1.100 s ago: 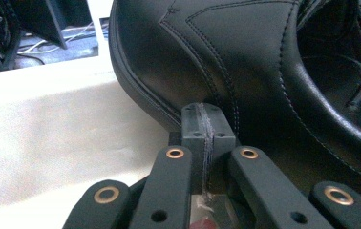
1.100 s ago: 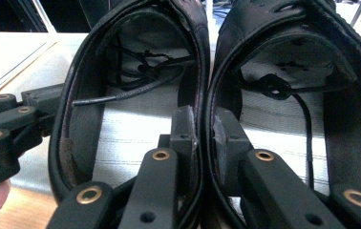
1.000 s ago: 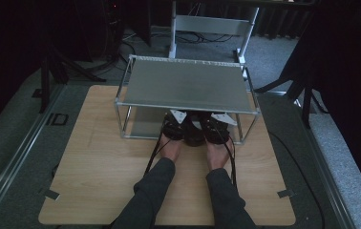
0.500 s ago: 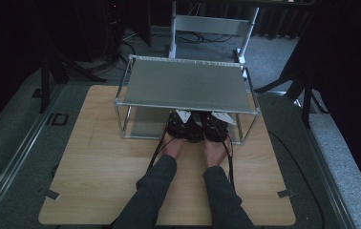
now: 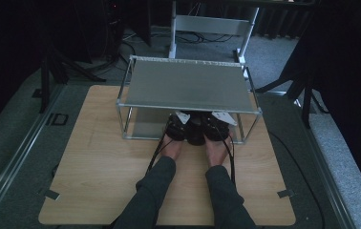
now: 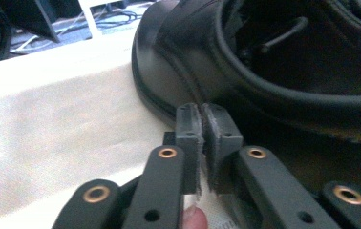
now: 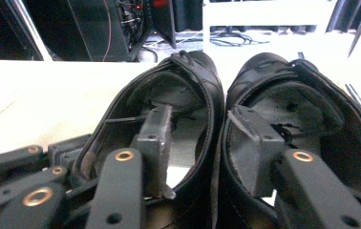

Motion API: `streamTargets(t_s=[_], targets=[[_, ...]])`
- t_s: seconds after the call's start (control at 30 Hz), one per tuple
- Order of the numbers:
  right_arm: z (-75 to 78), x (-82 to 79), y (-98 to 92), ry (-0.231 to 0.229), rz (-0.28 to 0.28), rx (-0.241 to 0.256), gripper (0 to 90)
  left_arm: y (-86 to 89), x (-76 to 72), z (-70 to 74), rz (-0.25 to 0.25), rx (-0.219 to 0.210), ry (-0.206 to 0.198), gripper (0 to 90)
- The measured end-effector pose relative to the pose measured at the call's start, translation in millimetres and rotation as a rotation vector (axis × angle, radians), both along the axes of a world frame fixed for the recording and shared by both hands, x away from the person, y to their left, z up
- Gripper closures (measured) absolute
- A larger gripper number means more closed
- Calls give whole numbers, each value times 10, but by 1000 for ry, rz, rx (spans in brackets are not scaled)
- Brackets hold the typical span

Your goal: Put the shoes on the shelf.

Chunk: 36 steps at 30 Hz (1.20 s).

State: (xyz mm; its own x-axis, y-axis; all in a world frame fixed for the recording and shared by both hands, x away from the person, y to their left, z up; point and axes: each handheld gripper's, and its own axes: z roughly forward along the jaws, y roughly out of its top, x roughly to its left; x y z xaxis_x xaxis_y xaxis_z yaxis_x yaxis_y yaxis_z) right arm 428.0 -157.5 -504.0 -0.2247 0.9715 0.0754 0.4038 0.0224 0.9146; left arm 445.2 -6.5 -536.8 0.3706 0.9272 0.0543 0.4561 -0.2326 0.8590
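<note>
Your right tongs [image 7: 197, 152] stand spread, one jaw inside each of the two black shoes [image 7: 193, 95], straddling their touching inner walls without pinching them. Your left tongs [image 6: 202, 138] are pressed closed on nothing, tips just beside the outer wall of the left shoe [image 6: 264, 62]. The pair sits on the desk [image 5: 97, 157] under the metal shelf [image 5: 185, 86].
</note>
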Motion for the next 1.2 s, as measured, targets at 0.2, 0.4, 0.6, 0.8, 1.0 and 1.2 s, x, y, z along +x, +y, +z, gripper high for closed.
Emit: streamTargets(t_s=[0.2, 0.4, 0.6, 0.8, 1.0, 1.2], targets=[[19, -34, -33, -8, 24, 13, 505, 36, 7, -12, 8, -15, 17, 800], [52, -355, -225, -92, 37, 3, 486, 145, -62, -53, -23, -40, 53, 695], [89, -609, -406, -80, 35, -21, 474, 304, -147, -32, -28, -45, 78, 648], [30, -686, -566, -21, 13, -51, 466, 482, -260, -28, -30, -78, 127, 621], [-9, -695, -711, 84, 14, -64, 452, 586, -349, -62, -48, -69, 171, 608], [-153, -722, -912, 221, 50, -103, 438, 684, -498, -29, -72, -52, 179, 589]])
